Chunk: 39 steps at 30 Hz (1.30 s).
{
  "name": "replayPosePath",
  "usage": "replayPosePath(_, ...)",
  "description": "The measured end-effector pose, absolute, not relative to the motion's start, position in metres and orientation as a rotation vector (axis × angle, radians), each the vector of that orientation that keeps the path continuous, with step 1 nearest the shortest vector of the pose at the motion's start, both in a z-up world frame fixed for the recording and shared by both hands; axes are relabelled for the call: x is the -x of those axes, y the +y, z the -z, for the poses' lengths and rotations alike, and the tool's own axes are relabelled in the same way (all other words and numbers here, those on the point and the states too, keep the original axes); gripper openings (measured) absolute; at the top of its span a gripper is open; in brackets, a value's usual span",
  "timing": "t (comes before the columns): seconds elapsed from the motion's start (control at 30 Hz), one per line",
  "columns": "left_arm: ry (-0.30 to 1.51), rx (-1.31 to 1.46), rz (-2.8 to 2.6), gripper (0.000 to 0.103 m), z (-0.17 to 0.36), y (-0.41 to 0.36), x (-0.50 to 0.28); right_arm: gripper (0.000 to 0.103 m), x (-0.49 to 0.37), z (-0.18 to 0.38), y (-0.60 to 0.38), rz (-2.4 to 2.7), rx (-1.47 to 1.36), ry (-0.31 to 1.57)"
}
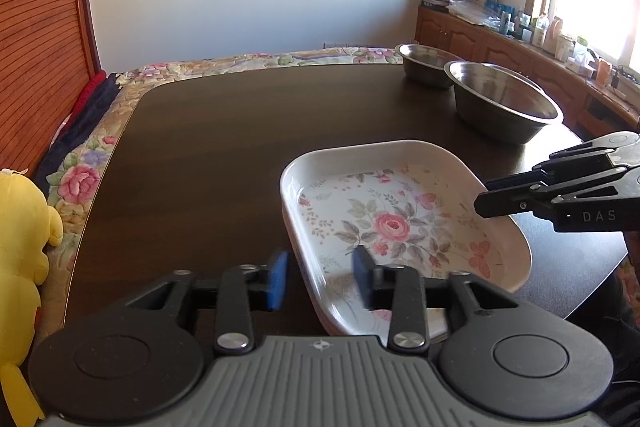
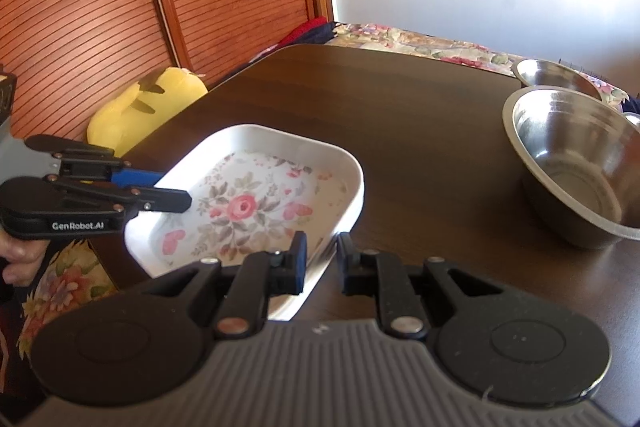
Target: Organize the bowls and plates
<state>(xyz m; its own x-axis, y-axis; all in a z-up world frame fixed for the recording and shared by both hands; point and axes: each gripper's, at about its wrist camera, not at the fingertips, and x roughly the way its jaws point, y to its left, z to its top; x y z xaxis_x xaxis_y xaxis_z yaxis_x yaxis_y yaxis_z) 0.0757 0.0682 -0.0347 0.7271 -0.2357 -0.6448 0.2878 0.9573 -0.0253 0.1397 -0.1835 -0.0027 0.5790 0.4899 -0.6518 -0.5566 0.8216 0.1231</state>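
Observation:
A white rectangular plate with a pink rose pattern (image 1: 396,223) (image 2: 248,203) lies on the dark wooden table (image 1: 220,147); layered edges at its near side suggest a similar plate beneath it. My left gripper (image 1: 320,277) (image 2: 174,189) is open, its blue pads standing on either side of the plate's near-left rim without pressing it. My right gripper (image 2: 322,259) (image 1: 482,199) is shut on the plate's opposite rim. A large steel bowl (image 1: 504,103) (image 2: 576,163) and a smaller steel bowl (image 1: 424,65) (image 2: 552,77) stand behind the plate, close together.
A yellow plush toy (image 1: 20,239) (image 2: 148,107) leans at the table's left edge on floral bedding (image 1: 80,187). A slatted wooden panel (image 2: 100,7) rises on the left. A cluttered wooden cabinet (image 1: 500,39) runs under the window at the right.

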Motion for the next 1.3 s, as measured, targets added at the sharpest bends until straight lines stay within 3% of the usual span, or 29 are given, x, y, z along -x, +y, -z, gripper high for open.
replayPosePath(0.1,0.695,-0.073,0.287,0.061,0.034,0.069,-0.076,0.019,-0.134,0.001,-0.185,-0.604,0.107,0.700)
replayPosePath(0.2,0.686,-0.065,0.275,0.064,0.030,0.069,-0.077,0.019,-0.131,-0.003,-0.190,-0.603,0.098,0.674)
replayPosePath(0.4,0.632,-0.043,0.254,0.082,0.011,0.062,-0.083,0.019,-0.128,-0.010,-0.207,-0.584,0.072,0.602)
replayPosePath(0.5,0.608,-0.047,0.252,0.086,0.004,0.050,-0.089,0.019,-0.129,-0.015,-0.220,-0.570,0.062,0.565)
replayPosePath(0.63,0.595,-0.011,0.278,0.092,-0.001,0.031,-0.102,0.027,-0.131,-0.022,-0.242,-0.535,0.055,0.515)
replayPosePath(0.77,0.582,0.021,0.299,0.093,-0.002,0.008,-0.116,0.030,-0.135,-0.028,-0.268,-0.493,0.035,0.474)
replayPosePath(0.83,0.573,0.032,0.314,0.092,-0.003,-0.006,-0.122,0.046,-0.136,-0.031,-0.280,-0.462,0.038,0.446)
replayPosePath(1.07,0.570,0.027,0.356,0.093,-0.004,-0.051,-0.142,0.060,-0.151,-0.025,-0.322,-0.375,0.024,0.404)
replayPosePath(1.17,0.569,0.031,0.364,0.095,-0.003,-0.067,-0.151,0.069,-0.159,-0.019,-0.338,-0.334,0.011,0.371)
replayPosePath(1.23,0.563,0.039,0.362,0.097,-0.003,-0.076,-0.157,0.084,-0.163,-0.014,-0.346,-0.298,0.022,0.338)
replayPosePath(1.3,0.557,0.033,0.361,0.098,-0.002,-0.085,-0.162,0.088,-0.171,-0.008,-0.355,-0.288,0.005,0.334)
